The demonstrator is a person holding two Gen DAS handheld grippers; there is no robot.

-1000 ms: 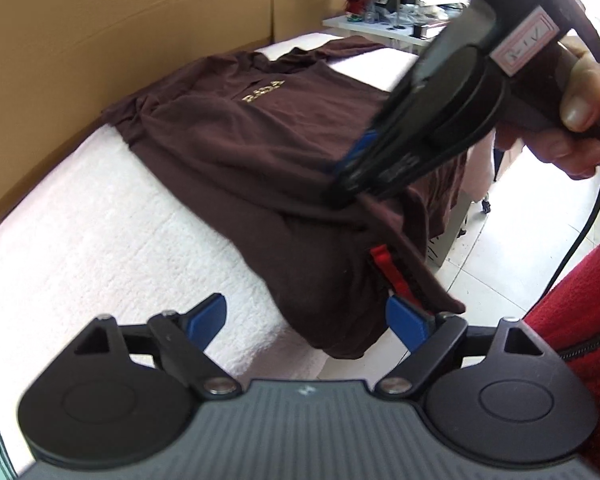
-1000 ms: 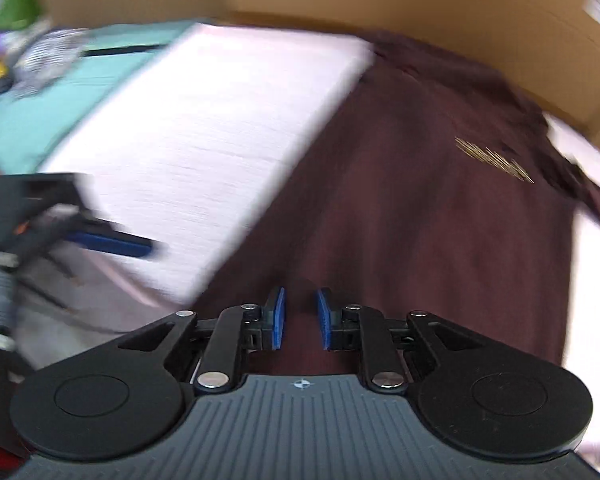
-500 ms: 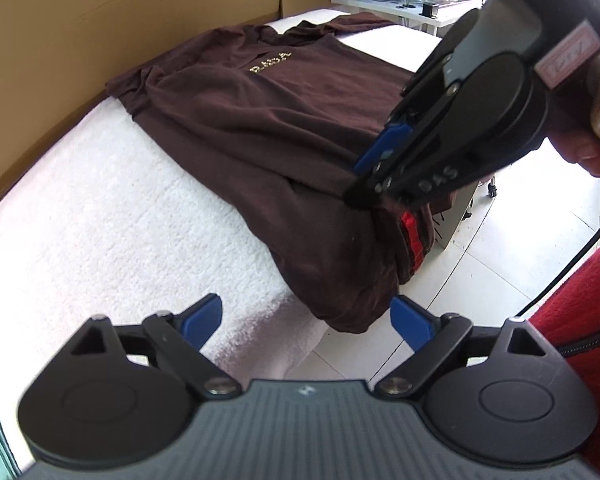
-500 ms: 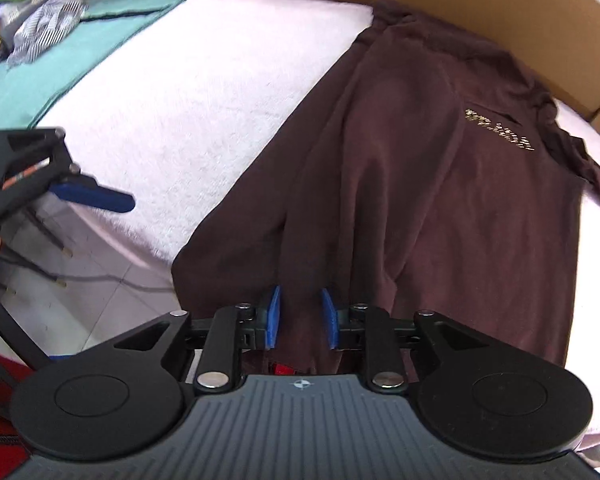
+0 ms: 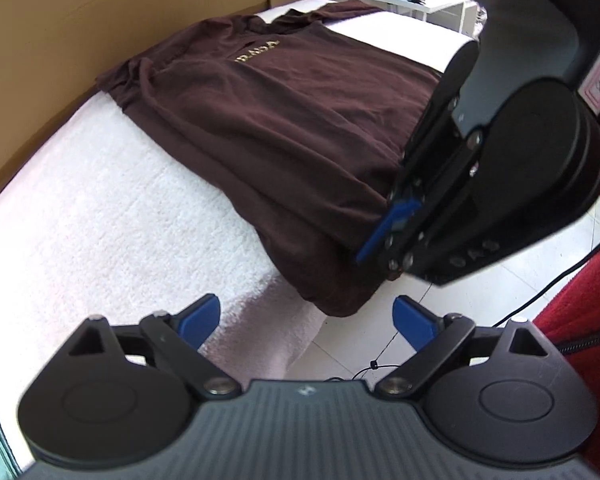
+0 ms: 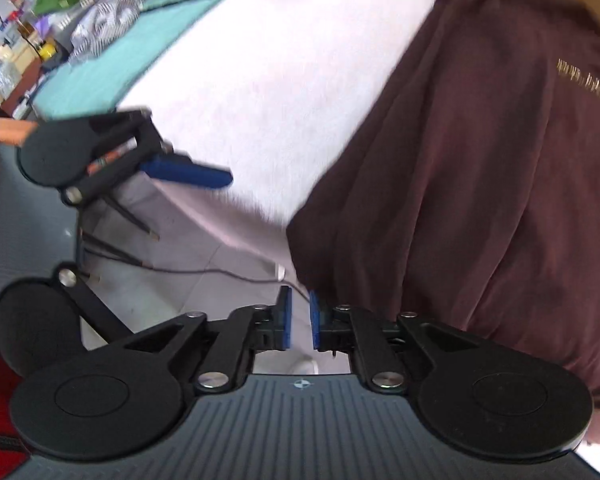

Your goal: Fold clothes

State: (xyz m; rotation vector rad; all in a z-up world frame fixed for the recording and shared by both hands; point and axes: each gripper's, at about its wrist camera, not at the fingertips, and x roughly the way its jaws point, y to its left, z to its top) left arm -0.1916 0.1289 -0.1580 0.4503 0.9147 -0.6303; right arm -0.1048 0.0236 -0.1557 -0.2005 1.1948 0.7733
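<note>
Left gripper point(image 5: 306, 320): jaws wide, nothing between pads; white towel-covered table point(image 5: 100, 220) ahead-left of it, hem corner of brown T-shirt point(image 5: 300, 128) just beyond its fingertips. T-shirt lies flat on table, gold lettering up, hem draped over near edge. Right gripper point(image 6: 300, 316): jaws narrow and closing, slim gap visible, no cloth between pads; shirt hem just right of its fingertips.

Maroon shirt point(image 5: 300, 120) flat on towel-covered table point(image 5: 80, 220)
</note>
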